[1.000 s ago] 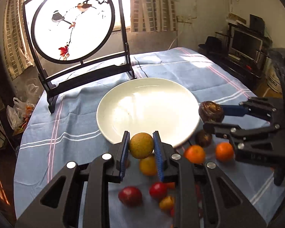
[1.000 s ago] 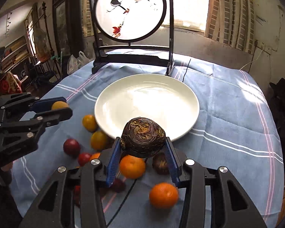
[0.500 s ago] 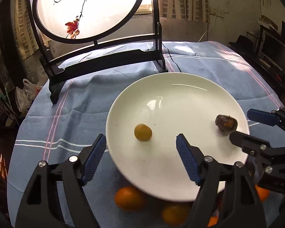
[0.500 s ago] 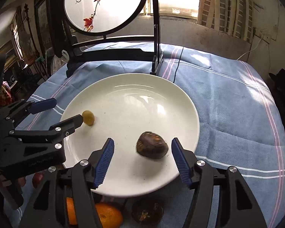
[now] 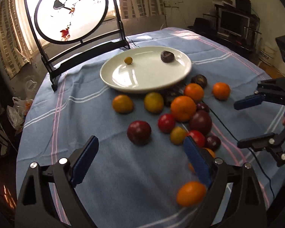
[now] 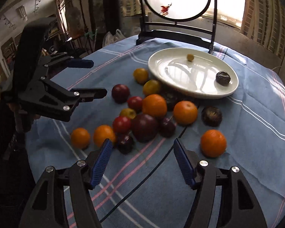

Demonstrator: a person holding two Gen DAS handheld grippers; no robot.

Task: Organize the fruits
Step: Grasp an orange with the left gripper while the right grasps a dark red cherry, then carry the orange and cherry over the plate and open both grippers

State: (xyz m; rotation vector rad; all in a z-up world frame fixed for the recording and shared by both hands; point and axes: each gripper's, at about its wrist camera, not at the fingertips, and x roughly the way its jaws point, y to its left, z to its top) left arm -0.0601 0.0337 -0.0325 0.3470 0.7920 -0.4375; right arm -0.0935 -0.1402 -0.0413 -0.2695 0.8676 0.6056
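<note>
Two fruits lie on the plate, and many more wait on the tabletop (image 5: 108,180), which is covered by a blue striped cloth. At its far edge stands a round painted screen (image 5: 72,9) in a dark frame. The white plate (image 5: 142,79) sits in front of it, holding a small yellow fruit (image 5: 128,60) toward one side and a dark wrinkled one (image 5: 167,56) toward the other, well apart from each other.

Both tools hang empty over the near side of the cloth. The left gripper (image 5: 140,161) has its jaws spread wide, and so does the right gripper (image 6: 142,163), with nothing between the pads of either.

The heap of loose fruit lies between the grippers and the plate (oranges, red and dark plums, a few yellow ones, mostly touching or just beside one another). A dark red plum (image 5: 139,132) sits straight ahead of the left jaws, near them and slightly apart from the heap, so the left hand looks best placed for it. A large dark plum (image 6: 144,127) lies almost centred ahead of the right jaws, pressed against its neighbours. One orange (image 6: 213,143) sits alone to the right of the right jaws; another orange (image 5: 191,193), blurred, lies close under the left gripper's right finger. These fruits are roundish, so no long axis matters for the grasp.
</note>
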